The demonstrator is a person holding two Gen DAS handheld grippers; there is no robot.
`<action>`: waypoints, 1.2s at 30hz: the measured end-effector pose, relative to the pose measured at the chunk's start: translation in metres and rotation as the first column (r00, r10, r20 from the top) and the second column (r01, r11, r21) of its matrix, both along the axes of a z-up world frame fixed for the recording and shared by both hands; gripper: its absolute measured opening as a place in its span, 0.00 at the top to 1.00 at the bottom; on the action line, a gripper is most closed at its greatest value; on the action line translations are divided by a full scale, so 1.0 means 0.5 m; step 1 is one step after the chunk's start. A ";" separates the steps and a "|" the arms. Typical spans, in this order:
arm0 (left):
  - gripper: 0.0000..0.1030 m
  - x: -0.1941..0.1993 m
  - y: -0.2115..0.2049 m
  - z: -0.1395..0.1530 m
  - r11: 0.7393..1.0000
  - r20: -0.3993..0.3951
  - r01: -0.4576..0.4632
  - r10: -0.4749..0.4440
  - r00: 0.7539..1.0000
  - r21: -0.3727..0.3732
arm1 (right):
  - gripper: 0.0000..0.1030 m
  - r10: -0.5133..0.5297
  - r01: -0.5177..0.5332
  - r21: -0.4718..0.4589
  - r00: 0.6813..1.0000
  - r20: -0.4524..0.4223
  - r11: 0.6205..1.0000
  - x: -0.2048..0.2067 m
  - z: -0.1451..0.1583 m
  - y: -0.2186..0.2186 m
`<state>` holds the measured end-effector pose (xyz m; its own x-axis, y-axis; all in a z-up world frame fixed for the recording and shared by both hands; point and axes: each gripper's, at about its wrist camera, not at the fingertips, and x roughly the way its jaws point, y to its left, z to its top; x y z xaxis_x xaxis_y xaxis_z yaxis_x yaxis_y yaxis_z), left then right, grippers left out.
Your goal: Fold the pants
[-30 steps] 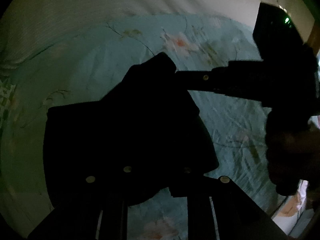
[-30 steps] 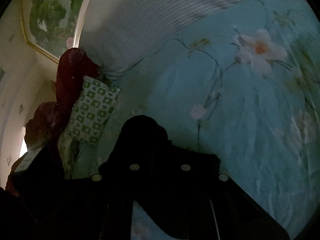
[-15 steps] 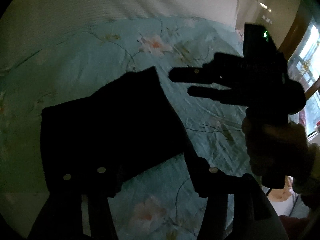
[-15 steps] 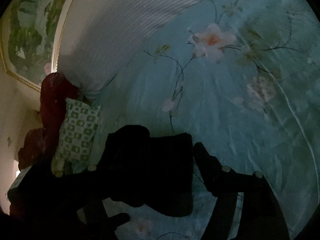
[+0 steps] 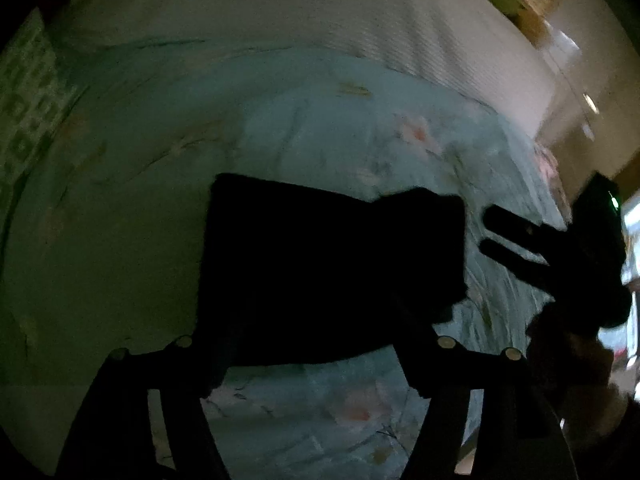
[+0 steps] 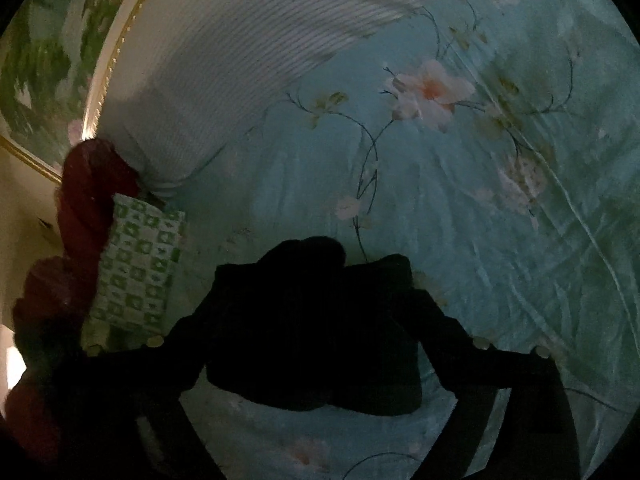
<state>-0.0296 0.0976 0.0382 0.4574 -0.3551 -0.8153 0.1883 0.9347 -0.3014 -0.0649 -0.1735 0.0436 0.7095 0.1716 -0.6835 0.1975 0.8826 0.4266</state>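
**Folded pants lie on the bed, both grippers let go**

A dim bedroom, seen through two fisheye cameras. The pants (image 5: 332, 264) lie on a pale blue floral sheet (image 5: 360, 128) as a dark, roughly square bundle, apparently already folded down. They are so dark that seams and layers cannot be made out.

The left gripper (image 5: 308, 364) sits low over the bundle's near edge, its fingers spread wide, one to each side, holding nothing. The right gripper (image 5: 490, 230) shows in the left view just beside the bundle's right edge, its two fingers parted with a gap between them and no cloth in that gap. In the right wrist view, the right gripper's fingers (image 6: 444, 320) frame the bundle, and a rounded lump of cloth (image 6: 308, 252) rises at the far edge. A green checked pillow (image 6: 136, 264) and a dark red cloth (image 6: 92, 192) lie at the left, near the headboard (image 6: 224, 80).

The fold looks close to done, but risks remain. That raised lump suggests an uneven layer; left alone, it may spring up and loosen the fold. A spread finger drawn back across the bundle could snag the top layer and drag it open. The low light also makes the edges hard to judge, so a pinch could catch the sheet along with the pants.
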 end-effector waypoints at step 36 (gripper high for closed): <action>0.22 0.141 0.064 -0.161 0.994 -0.226 -0.093 0.079 0.971 -0.049 | 0.36 -0.063 0.076 0.066 0.982 -0.180 0.995 0.015 -0.140 -0.042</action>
<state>0.0410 0.1298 -0.0422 0.2970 -0.3728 -0.8791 0.0296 0.9238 -0.3818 -0.0574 -0.1947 -0.0262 0.5903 0.1796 -0.7870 0.3359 0.8319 0.4418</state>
